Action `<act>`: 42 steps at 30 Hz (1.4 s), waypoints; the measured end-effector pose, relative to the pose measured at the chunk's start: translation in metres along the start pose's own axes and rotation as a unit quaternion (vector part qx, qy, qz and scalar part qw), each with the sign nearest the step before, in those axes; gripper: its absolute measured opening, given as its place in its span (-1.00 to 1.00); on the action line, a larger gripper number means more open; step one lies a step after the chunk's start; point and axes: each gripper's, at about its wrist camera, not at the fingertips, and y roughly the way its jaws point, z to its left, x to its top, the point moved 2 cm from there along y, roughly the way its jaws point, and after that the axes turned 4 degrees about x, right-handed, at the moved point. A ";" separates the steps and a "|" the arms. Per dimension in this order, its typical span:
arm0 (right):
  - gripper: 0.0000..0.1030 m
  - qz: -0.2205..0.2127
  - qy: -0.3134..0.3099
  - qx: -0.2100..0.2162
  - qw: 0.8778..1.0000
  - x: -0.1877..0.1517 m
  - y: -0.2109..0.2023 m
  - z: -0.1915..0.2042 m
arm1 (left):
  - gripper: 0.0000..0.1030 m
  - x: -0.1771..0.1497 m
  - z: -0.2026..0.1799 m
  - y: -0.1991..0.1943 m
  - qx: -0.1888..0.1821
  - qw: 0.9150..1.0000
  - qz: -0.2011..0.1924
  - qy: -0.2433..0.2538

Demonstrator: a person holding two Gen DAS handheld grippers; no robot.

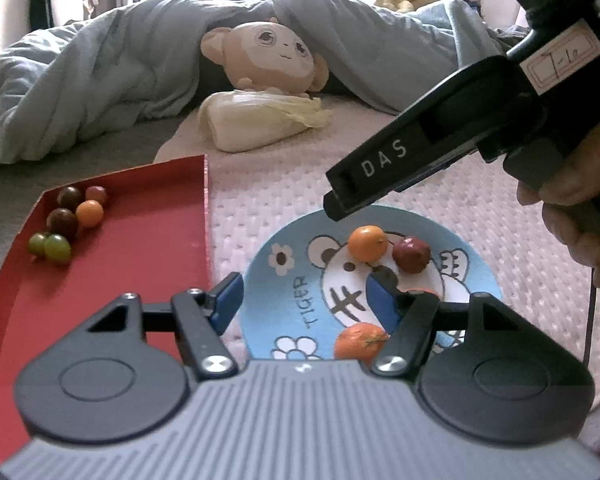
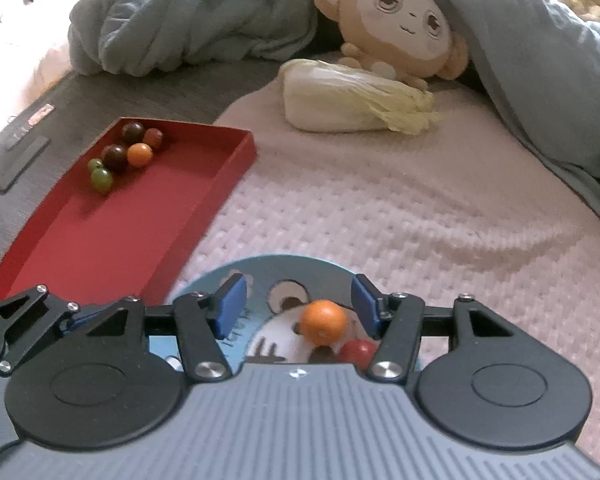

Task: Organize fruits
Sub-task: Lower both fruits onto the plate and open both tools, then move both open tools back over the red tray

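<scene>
A round blue tiger mat [image 1: 284, 292] lies on the bed with an orange fruit [image 1: 367, 243], a dark red fruit [image 1: 411, 255] and another orange fruit [image 1: 360, 341] on it. My left gripper [image 1: 305, 300] is open and empty, low over the mat. The right gripper's body [image 1: 432, 152] hangs above the mat in the left wrist view. My right gripper [image 2: 300, 306] is open, its jaws either side of an orange fruit [image 2: 324, 322], with a red fruit [image 2: 358, 352] just below. A red tray [image 2: 112, 216] on the left holds several small fruits [image 2: 120, 152].
A napa cabbage [image 2: 340, 100] and a plush monkey [image 2: 400, 28] lie at the back, under a grey-blue duvet [image 2: 180, 12]. A pinkish quilted blanket [image 2: 380, 208] covers the bed. My left gripper's linkage [image 2: 20, 320] shows at the right wrist view's left edge.
</scene>
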 end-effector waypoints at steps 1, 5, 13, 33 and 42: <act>0.27 -0.002 0.000 0.004 1.000 0.001 0.001 0.002 | 0.35 0.000 0.002 -0.001 0.002 1.000 -0.001 -0.001; 0.29 -0.010 -0.003 0.022 1.000 0.008 0.004 0.012 | 0.35 -0.001 0.014 -0.004 0.013 1.000 -0.007 -0.009; 0.29 -0.010 -0.018 0.050 0.999 0.022 0.020 0.041 | 0.35 -0.002 0.049 0.000 0.043 0.999 -0.007 -0.032; 0.29 -0.027 -0.045 0.092 0.994 0.050 0.063 0.093 | 0.35 -0.004 0.125 0.024 0.117 0.990 -0.002 -0.074; 0.29 -0.042 -0.044 0.103 0.993 0.066 0.079 0.109 | 0.33 0.000 0.173 0.043 0.160 0.979 0.019 -0.127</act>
